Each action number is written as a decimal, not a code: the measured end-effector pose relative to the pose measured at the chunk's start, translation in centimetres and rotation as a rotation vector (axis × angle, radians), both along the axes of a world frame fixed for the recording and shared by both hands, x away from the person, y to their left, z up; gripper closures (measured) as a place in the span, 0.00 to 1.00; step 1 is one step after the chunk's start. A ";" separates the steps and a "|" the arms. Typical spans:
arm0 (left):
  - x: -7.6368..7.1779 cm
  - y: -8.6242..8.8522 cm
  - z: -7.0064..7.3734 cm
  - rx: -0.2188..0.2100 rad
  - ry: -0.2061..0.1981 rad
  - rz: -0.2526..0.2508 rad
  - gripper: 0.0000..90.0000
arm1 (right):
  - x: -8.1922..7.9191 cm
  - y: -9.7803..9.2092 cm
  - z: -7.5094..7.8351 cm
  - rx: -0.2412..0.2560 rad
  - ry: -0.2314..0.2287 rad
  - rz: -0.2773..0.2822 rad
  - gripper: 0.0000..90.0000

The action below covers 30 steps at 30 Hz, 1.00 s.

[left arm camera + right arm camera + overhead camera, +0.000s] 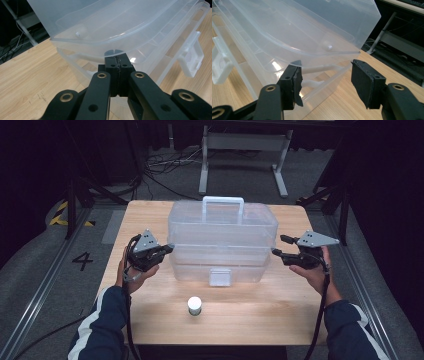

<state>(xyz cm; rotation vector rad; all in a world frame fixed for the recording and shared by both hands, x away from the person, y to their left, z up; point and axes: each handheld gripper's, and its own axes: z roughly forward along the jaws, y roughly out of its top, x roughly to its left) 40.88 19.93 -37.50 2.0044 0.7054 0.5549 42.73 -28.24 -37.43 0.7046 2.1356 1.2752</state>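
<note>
Box [222,240]: light, stiff, slippery plastic; grip by end rims.
Left gripper [167,247]: fingers pressed together.
Right gripper [276,245]: fingers spread.

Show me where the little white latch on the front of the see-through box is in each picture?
High view: latch low on the box's front, centre.
Left gripper view: latch at the right edge.
Right gripper view: latch at the left edge.
Shared landmark: the clear box.
</note>
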 end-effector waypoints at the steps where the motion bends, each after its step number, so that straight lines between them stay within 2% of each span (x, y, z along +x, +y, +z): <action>1: 0.0 0.0 0.0 -0.001 0.000 0.000 1.00 | 0.0 0.0 0.0 0.000 0.000 0.000 0.47; 12: -0.3 0.2 -0.2 0.000 0.008 0.004 0.95 | -0.3 0.2 0.3 -0.010 -0.039 -0.001 0.51; 18: -0.8 0.4 -0.3 0.010 0.021 -0.006 0.93 | -0.4 0.2 0.4 0.021 -0.061 -0.009 0.57; 21: -1.1 0.4 -0.7 0.036 0.032 -0.013 0.90 | -0.6 0.2 0.7 0.042 -0.091 -0.015 0.62; 26: -1.5 0.2 -1.0 0.050 0.052 -0.029 0.86 | -0.6 0.3 0.7 0.047 -0.102 -0.016 0.65; 30: -1.9 -0.2 -1.4 0.078 0.056 -0.050 0.83 | -0.6 0.5 0.9 0.052 -0.120 -0.011 0.68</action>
